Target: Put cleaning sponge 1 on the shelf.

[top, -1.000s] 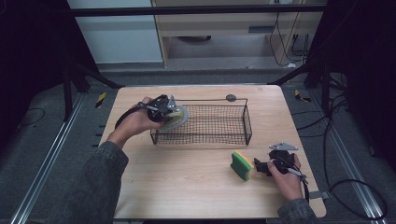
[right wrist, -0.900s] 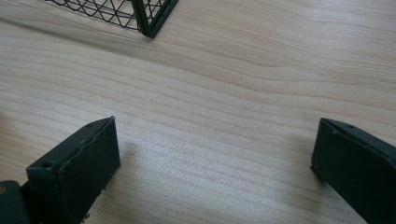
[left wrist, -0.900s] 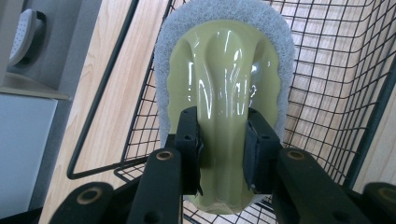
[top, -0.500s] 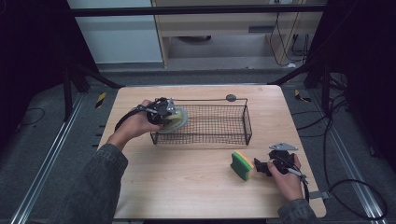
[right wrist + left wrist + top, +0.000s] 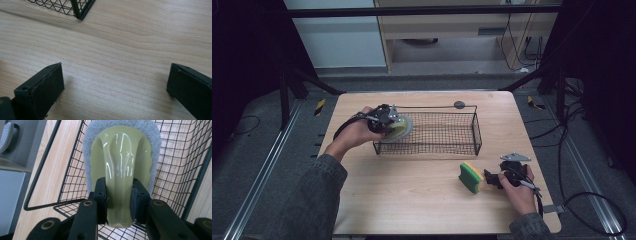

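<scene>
A scrubbing brush (image 5: 401,128) with a glossy yellow-green handle and a grey round pad hangs over the left end of a black wire basket (image 5: 447,147). My left gripper (image 5: 387,121) is shut on its handle. In the left gripper view the two jaws clamp the handle (image 5: 122,162), with the pad facing away over the basket mesh (image 5: 175,157). A green and yellow sponge (image 5: 470,178) lies on the table in front of the basket. My right gripper (image 5: 490,179) rests just right of it. Its jaws stand wide open over bare wood (image 5: 115,82).
The wooden table (image 5: 412,210) has bare room in front and to the left of the basket. A small dark round object (image 5: 459,104) sits at the far edge behind the basket. A basket corner (image 5: 81,10) shows ahead of the right gripper.
</scene>
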`<move>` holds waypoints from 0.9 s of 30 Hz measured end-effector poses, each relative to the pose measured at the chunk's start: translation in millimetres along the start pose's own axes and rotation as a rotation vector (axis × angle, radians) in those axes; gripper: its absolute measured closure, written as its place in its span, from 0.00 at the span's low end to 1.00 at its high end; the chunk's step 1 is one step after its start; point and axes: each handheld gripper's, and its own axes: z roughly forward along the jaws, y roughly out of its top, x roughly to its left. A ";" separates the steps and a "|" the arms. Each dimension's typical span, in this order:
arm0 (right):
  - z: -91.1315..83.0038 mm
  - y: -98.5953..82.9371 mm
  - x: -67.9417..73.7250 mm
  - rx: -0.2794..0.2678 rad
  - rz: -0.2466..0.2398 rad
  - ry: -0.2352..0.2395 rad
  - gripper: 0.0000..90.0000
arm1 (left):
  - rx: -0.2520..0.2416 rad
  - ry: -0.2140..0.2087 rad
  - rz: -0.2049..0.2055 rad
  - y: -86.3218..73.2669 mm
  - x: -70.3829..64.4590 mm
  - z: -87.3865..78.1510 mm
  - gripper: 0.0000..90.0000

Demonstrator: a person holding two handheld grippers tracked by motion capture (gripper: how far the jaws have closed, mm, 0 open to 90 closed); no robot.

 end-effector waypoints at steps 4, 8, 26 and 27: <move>0.1 0.0 -0.1 0.000 0.000 0.000 0.01 | 0.008 -0.002 0.002 1.1 -0.4 4.5 0.78; 0.1 0.0 -0.1 0.000 0.000 0.000 0.01 | 0.024 -0.015 0.004 3.1 -1.3 10.9 0.78; 0.0 -0.1 0.0 -0.001 0.000 0.000 0.01 | 0.064 -0.040 0.015 4.0 -2.3 21.7 0.78; 0.0 -0.1 0.1 -0.001 0.000 -0.001 0.01 | 0.064 -0.043 0.013 4.2 -2.4 22.5 0.78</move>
